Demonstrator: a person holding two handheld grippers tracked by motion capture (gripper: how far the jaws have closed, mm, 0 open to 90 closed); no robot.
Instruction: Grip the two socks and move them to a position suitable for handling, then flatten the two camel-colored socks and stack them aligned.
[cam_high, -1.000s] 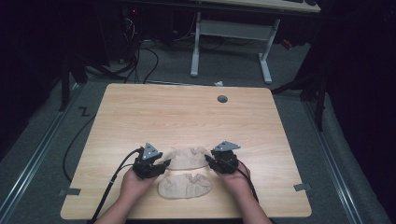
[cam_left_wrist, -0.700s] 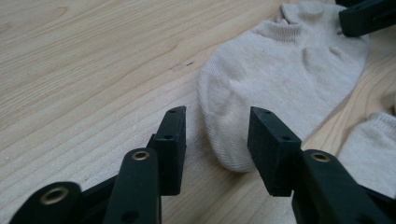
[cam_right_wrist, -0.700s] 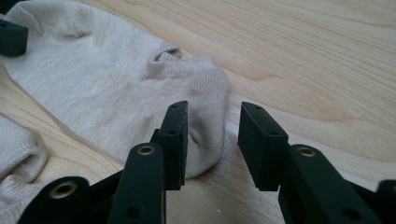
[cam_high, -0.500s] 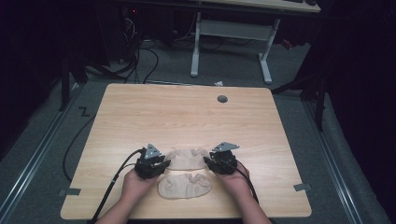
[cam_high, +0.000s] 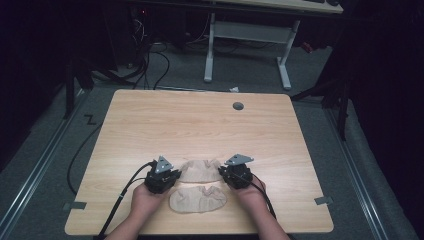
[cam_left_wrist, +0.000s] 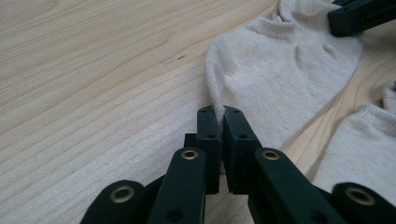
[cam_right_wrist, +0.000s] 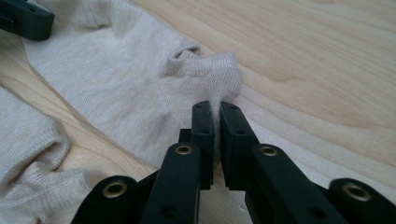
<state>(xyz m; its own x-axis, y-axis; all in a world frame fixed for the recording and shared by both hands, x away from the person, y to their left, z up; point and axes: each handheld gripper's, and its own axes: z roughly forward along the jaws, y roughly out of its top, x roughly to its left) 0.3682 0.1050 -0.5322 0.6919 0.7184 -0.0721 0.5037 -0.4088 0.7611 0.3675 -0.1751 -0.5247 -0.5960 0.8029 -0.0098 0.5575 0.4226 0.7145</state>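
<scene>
Both grippers sit slightly nearer than before. Left gripper (cam_high: 172, 176) pinches the far sock (cam_high: 200, 171) at its left end, right gripper (cam_high: 227, 175) at its right; near sock (cam_high: 198, 199) lies alongside on the table (cam_high: 200, 125).

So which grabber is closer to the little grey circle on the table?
Right. The right gripper sits below the grey circle, almost in line with it; the left gripper is farther off to the side. Both pinch the far sock.
</scene>
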